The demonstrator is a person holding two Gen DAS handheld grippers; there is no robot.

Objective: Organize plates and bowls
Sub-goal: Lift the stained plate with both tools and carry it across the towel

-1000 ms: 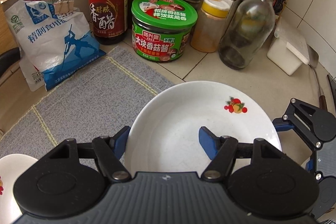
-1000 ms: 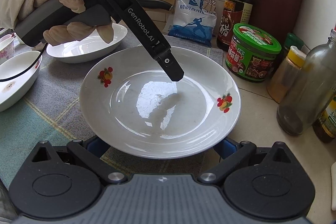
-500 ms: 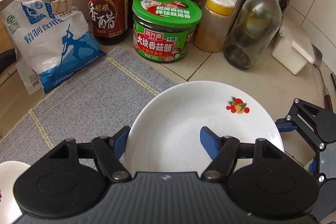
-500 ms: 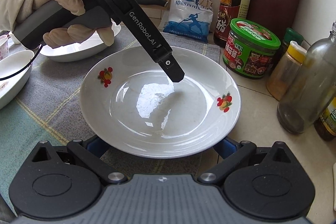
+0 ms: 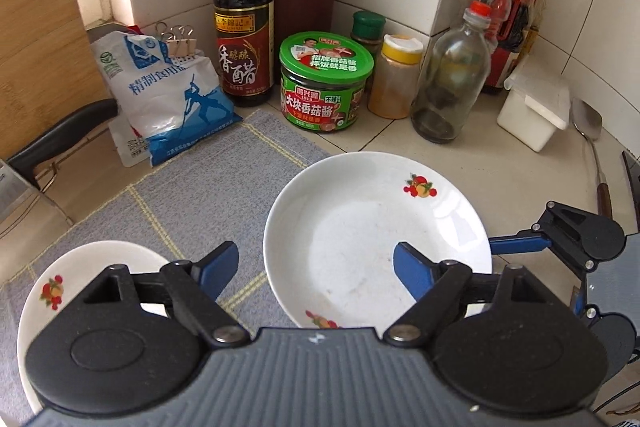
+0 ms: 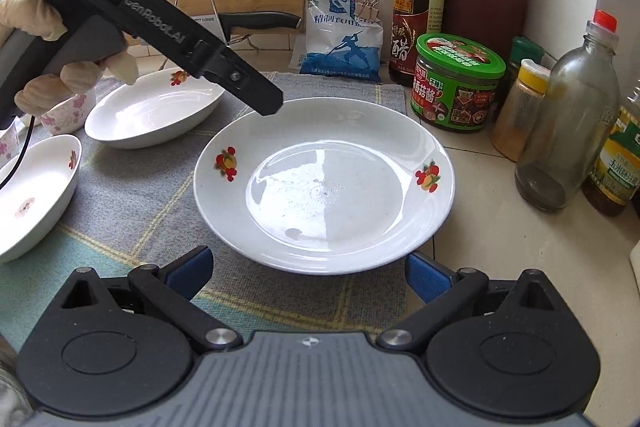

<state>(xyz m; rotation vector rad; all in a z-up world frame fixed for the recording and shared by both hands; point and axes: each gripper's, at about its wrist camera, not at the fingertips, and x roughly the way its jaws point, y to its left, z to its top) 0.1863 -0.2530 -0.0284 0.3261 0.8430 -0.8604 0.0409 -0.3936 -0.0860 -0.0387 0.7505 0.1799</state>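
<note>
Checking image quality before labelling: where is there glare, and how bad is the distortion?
Right wrist view: window glare washes over the plate centre, hiding some of its surface; the window behind is overexposed. Left wrist view: the plate is evenly lit with only a small highlight near its right rim. Both views: fisheye bends the wall tiles, and the corners go dark.

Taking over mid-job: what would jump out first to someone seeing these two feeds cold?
The big white plate with fruit decals dominates, lying half on the grey mat and half on the tiled counter, with the open right gripper just short of its near rim. The open left gripper hangs over its left side. Behind stands a bright green-lidded sauce jar among bottles, and more white dishes sit on the mat to the left.
</note>
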